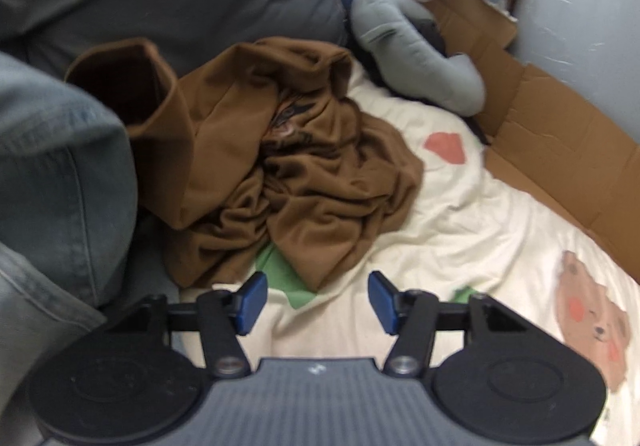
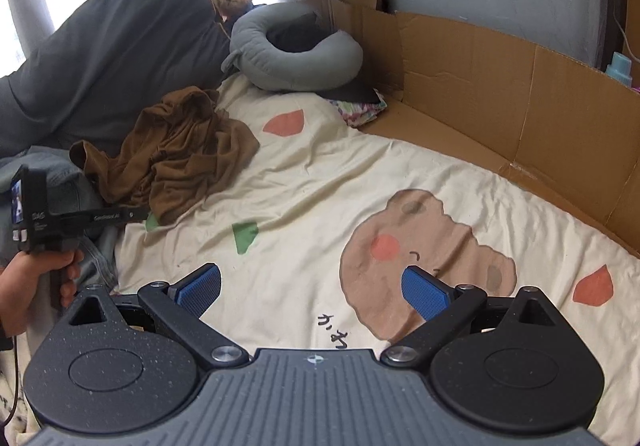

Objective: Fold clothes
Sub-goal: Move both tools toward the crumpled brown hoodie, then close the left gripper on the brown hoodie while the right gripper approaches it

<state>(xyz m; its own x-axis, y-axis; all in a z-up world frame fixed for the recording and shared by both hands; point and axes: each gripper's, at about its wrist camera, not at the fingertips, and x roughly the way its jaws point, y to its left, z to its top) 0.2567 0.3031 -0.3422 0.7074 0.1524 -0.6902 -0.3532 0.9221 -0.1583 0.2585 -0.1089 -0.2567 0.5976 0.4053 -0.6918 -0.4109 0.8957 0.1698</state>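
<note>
Brown garment (image 1: 288,150) lies crumpled, unfolded, in a heap just ahead of the left gripper (image 1: 314,296), whose jaws stand spread with nothing between them. Denim (image 1: 60,182) bunches to that gripper's left. Right gripper (image 2: 310,290) is likewise released and empty, hovering over the cream printed bedsheet (image 2: 320,174), garment well ahead and leftward. Judgement: the left sits close probably to take the near hem.

Crumpled garment (image 2: 180,154) heaped on bed (image 2: 320,174), left side; ring cushion (image 2: 296,58) behind it; cardboard (image 2: 500,94) along right edge.
</note>
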